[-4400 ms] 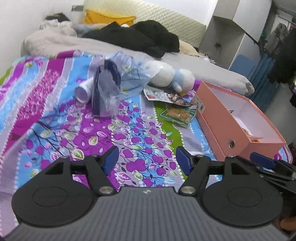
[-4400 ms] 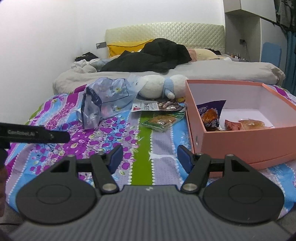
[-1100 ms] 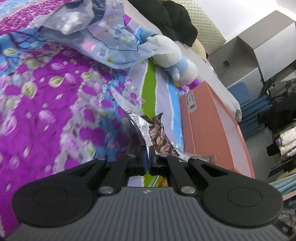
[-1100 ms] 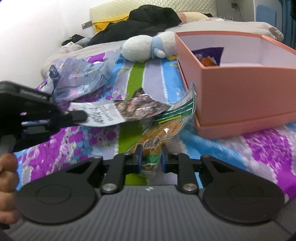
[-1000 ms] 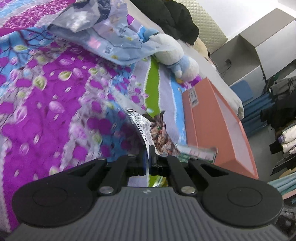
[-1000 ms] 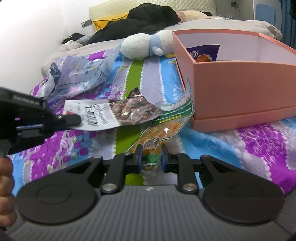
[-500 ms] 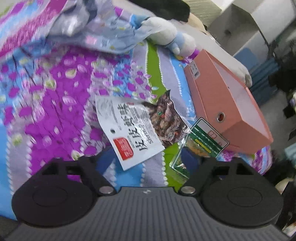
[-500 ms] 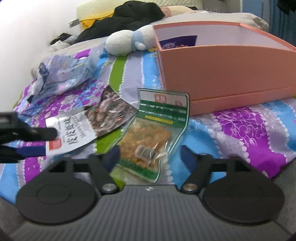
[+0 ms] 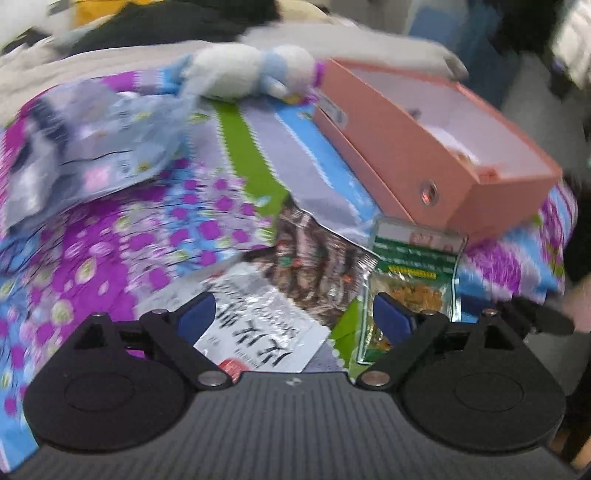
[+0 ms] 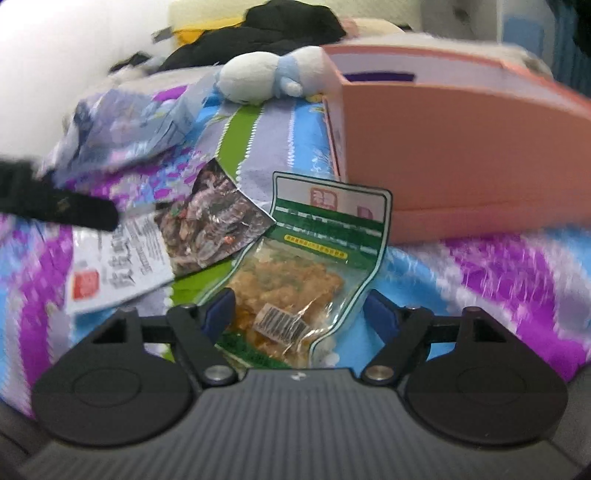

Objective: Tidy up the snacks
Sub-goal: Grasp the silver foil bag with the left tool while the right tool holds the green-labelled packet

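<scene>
Two snack packets lie flat on the flowered bedspread in front of the pink box [image 9: 406, 147] [image 10: 461, 147]. The white-and-dark packet [image 9: 306, 258] [image 10: 207, 225] lies under my left gripper [image 9: 294, 315], whose jaws are opening and whose pads do not touch it. The green packet of yellow crisps [image 9: 413, 273] [image 10: 317, 258] lies beside it, its near end between the spread fingers of my open right gripper [image 10: 301, 308], which do not press on it. A purple snack [image 10: 380, 77] shows inside the box. One left finger [image 10: 55, 206] reaches in from the left of the right wrist view.
A white-and-blue plush toy [image 9: 251, 74] [image 10: 266, 77] lies behind the box's far corner. A crumpled bluish plastic bag [image 9: 96, 147] [image 10: 122, 125] sits at the left. Black clothes [image 10: 266, 29] are piled at the headboard. The bed's edge is just below both grippers.
Both grippers were shut on their packets a second ago and have let go; the packets now lie flat on the bedspread. The left gripper rolled upright and drew back.
</scene>
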